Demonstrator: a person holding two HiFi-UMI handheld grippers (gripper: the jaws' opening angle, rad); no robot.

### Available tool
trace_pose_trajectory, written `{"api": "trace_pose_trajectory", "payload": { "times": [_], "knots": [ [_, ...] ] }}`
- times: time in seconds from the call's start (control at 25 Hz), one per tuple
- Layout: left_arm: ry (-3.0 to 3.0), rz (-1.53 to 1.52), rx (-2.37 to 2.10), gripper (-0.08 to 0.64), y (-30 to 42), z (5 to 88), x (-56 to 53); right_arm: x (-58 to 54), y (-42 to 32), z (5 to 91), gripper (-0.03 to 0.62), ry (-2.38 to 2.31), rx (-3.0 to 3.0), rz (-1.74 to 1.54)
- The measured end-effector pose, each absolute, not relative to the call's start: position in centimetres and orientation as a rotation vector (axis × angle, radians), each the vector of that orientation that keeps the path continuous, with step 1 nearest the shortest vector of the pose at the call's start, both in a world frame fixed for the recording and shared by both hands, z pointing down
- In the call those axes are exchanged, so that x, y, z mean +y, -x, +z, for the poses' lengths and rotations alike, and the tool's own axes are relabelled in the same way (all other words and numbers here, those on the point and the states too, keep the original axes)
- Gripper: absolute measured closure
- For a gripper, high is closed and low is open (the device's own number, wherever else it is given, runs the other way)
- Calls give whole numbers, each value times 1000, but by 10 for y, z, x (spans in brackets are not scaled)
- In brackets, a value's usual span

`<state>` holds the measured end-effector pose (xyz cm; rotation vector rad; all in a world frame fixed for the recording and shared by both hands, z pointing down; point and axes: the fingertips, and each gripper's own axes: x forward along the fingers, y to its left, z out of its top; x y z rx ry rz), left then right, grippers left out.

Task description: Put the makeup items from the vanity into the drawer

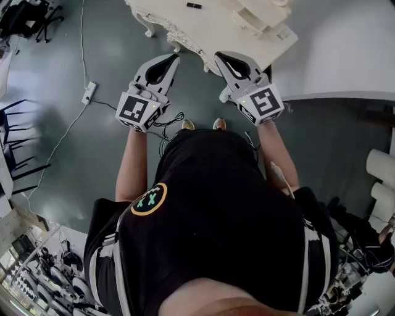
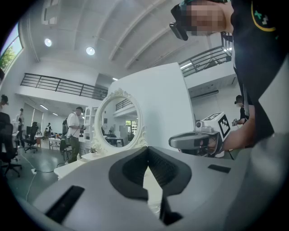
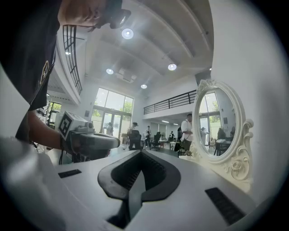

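Note:
The white carved vanity [image 1: 210, 28] stands ahead of me at the top of the head view. A small black makeup item [image 1: 194, 5] lies on its top. My left gripper [image 1: 174, 58] and right gripper [image 1: 219, 57] hover side by side just in front of the vanity's near edge, both shut with nothing between the jaws. The left gripper view shows its jaws [image 2: 148, 150] meeting, the oval mirror [image 2: 118, 118] beyond them. From the right gripper view the shut jaws [image 3: 141, 154] point past the mirror [image 3: 217, 126]. No drawer is plainly visible.
A power strip [image 1: 90, 91] and cables lie on the grey floor to the left. Black chairs [image 1: 18, 163] stand at the left edge. A white partition wall [image 1: 345, 43] rises right of the vanity. People stand in the hall beyond, such as one by the mirror [image 2: 72, 131].

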<state>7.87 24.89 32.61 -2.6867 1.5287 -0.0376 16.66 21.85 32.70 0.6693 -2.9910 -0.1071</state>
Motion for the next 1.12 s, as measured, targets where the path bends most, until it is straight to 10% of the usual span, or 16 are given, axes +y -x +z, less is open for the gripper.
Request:
{"api": "trace_pose_trajectory", "payload": {
  "times": [1.12],
  "knots": [
    [2692,-49,1525,540,-80,334,209,182,-163,335,544,-653,-3000,-63]
  ]
}}
